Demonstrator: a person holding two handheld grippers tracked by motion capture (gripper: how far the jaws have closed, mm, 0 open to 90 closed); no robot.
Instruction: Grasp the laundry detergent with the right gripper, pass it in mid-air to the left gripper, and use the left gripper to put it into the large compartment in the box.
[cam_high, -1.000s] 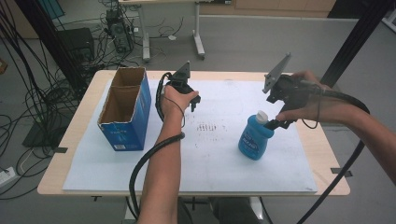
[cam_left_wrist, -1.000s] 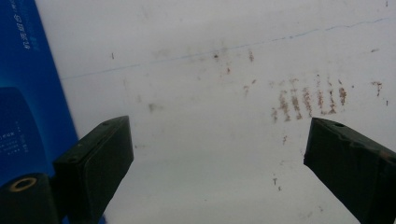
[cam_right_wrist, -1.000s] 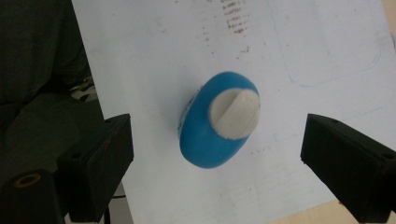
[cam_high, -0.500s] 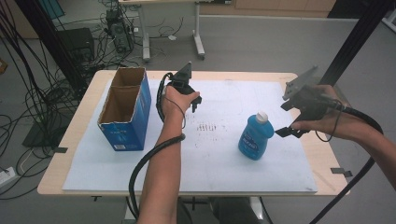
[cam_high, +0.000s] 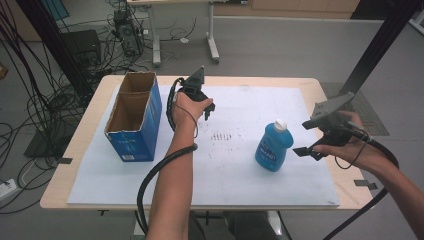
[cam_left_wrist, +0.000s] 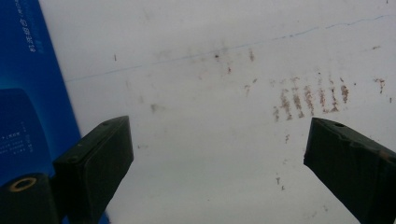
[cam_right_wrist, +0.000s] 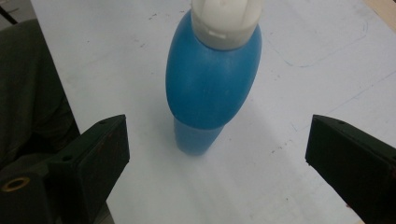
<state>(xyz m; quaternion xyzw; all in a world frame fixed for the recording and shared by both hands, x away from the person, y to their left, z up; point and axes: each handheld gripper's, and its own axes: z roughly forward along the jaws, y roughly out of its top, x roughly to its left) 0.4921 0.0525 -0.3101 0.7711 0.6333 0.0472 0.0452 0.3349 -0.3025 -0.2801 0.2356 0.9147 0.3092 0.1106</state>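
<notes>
Smooth white sheet bears a rounded glossy blue bottle.

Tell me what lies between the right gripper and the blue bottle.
Nothing. In the high view a short bare stretch of white sheet separates the right gripper from the blue bottle. The right gripper view shows the same, with the open jaws short of the bottle.

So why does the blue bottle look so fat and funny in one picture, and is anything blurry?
In the right gripper view the close, wide lens bulges the blue bottle, and its white cap is a bit soft and cut off at the top. In the left gripper view the jaws look blurry while the brown smudges are sharper. The high view is evenly lit, with a soft shadow beside the cardboard box.
</notes>
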